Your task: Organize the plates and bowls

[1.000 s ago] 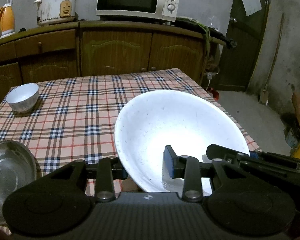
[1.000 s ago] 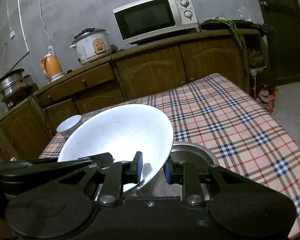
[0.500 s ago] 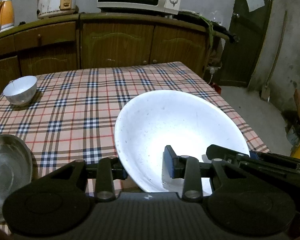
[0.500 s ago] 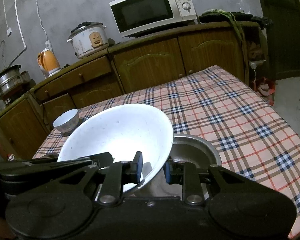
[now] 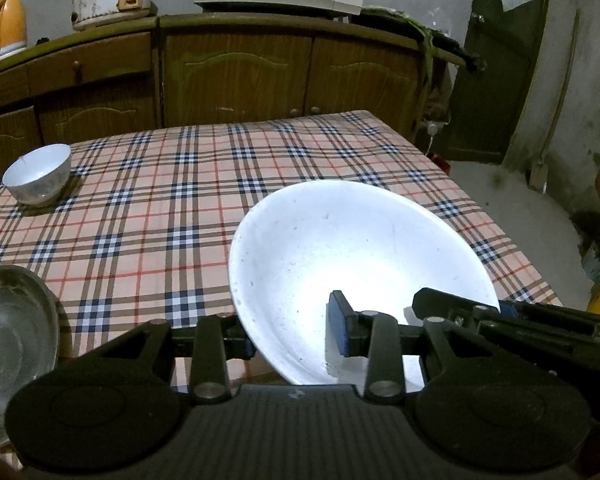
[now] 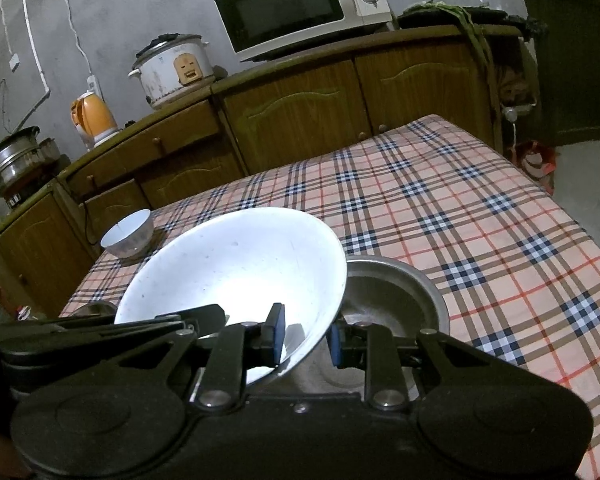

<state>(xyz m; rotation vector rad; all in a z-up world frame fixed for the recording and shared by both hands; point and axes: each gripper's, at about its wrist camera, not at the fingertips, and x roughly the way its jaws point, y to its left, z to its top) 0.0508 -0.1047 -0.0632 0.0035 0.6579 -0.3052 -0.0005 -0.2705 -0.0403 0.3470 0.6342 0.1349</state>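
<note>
A large white bowl point(image 5: 352, 264) is held tilted above the plaid table by both grippers. My left gripper point(image 5: 292, 344) is shut on its near left rim. My right gripper point(image 6: 306, 340) is shut on its near right rim; the same white bowl point(image 6: 236, 272) fills the right wrist view. A steel bowl point(image 6: 392, 300) sits on the table just right of and under it. Another steel bowl point(image 5: 8, 340) lies at the left edge of the left wrist view. A small white bowl point(image 5: 38, 174) stands at the table's far left corner, also in the right wrist view point(image 6: 128, 234).
The plaid tablecloth point(image 5: 188, 200) covers the table point(image 6: 480, 232). Wooden cabinets point(image 5: 236, 72) stand behind it, bearing a microwave point(image 6: 300, 8), a rice cooker point(image 6: 172, 68) and an orange kettle point(image 6: 94, 118). A dark door point(image 5: 496, 80) and bare floor lie to the right.
Both grippers and the white bowl have risen slightly and tipped; the table and small white bowl appear lower and farther. The grip on the bowl is unchanged.
</note>
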